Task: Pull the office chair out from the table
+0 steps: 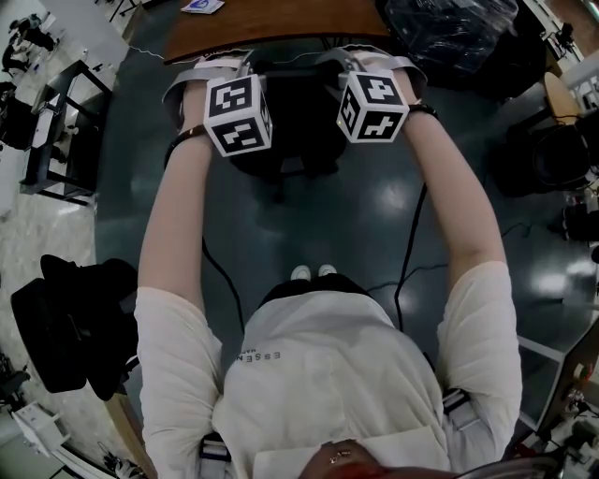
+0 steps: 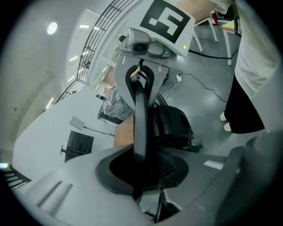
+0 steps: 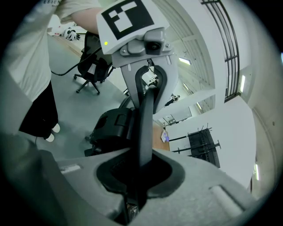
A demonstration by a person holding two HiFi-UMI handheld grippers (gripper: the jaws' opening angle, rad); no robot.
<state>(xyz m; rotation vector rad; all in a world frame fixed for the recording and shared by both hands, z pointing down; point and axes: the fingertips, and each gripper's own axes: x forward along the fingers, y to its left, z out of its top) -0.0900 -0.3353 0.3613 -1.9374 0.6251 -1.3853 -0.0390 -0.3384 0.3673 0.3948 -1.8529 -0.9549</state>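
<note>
Black chair [image 2: 140, 119] clamped in both claws [image 2: 141, 174] [image 3: 139, 174].

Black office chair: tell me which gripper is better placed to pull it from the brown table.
Neither alone. The left gripper and right gripper are each shut on the black office chair's thin back rim, side by side; use both.

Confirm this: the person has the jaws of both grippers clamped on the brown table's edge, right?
Wrong thing: the jaws of the left gripper and right gripper are clamped on the office chair's backrest, not the brown table; both gripper views show it.
</note>
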